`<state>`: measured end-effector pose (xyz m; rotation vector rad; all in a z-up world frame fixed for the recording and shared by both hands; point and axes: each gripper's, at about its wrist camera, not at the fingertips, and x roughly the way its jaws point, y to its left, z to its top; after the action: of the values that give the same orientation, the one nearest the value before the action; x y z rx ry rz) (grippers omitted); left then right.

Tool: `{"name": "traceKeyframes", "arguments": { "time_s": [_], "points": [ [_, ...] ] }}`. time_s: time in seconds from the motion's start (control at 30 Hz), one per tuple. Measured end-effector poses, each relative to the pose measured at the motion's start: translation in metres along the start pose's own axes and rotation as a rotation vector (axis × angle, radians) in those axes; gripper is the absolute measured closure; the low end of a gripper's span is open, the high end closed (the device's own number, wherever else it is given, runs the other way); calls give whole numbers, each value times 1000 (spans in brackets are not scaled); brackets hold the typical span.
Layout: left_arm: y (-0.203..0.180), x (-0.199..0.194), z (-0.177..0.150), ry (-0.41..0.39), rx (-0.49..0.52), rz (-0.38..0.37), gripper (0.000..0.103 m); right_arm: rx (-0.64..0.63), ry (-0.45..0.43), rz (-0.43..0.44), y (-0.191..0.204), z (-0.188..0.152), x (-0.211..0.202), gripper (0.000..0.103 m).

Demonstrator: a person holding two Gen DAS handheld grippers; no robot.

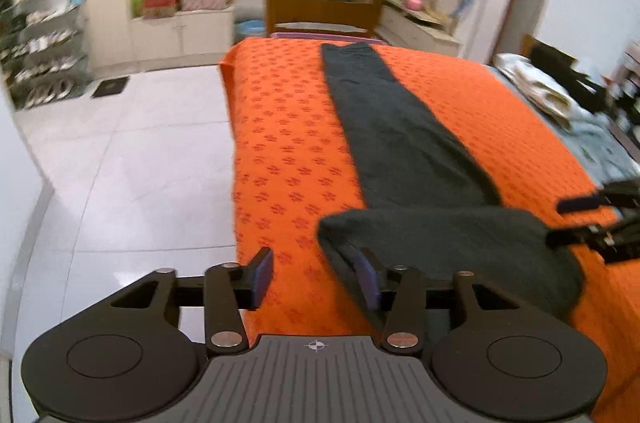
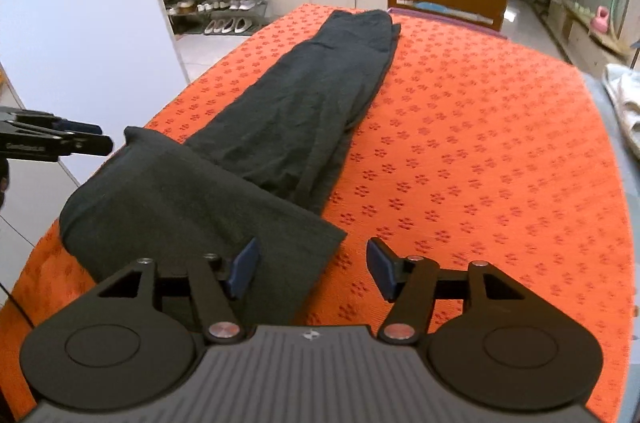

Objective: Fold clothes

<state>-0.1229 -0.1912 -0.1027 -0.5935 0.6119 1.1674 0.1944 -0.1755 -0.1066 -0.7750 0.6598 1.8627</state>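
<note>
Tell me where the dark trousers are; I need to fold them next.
The dark trousers lie lengthwise on the orange bedspread, nearer its left edge in the right wrist view, near end folded over just ahead of both cameras.

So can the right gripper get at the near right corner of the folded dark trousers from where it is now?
Probably yes. The right gripper is open, and the corner of the dark trousers lies flat on the orange bedspread just ahead of its left finger, with nothing in between.
</note>
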Motion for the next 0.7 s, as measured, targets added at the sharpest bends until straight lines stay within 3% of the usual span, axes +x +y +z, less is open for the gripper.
{"name": "traceKeyframes", "arguments": {
  "time_s": [0.13,0.27,0.57,0.63,0.7],
  "points": [
    [-21,-17,-13,12,125,-64,36,-101,-14,22,14,-10,-18,31],
    [-39,-22,-29,34,214,-102,33,-231,-14,44,32,-23,-28,26],
    [-67,-9,-58,34,418,-50,31,-513,-3,32,69,-50,-23,25],
    [-67,-7,-60,27,447,-40,50,-588,-12,16,76,-57,-22,26],
    [-68,-7,-61,15,478,-39,62,-676,-29,-32,83,-62,-19,28]
  ]
}}
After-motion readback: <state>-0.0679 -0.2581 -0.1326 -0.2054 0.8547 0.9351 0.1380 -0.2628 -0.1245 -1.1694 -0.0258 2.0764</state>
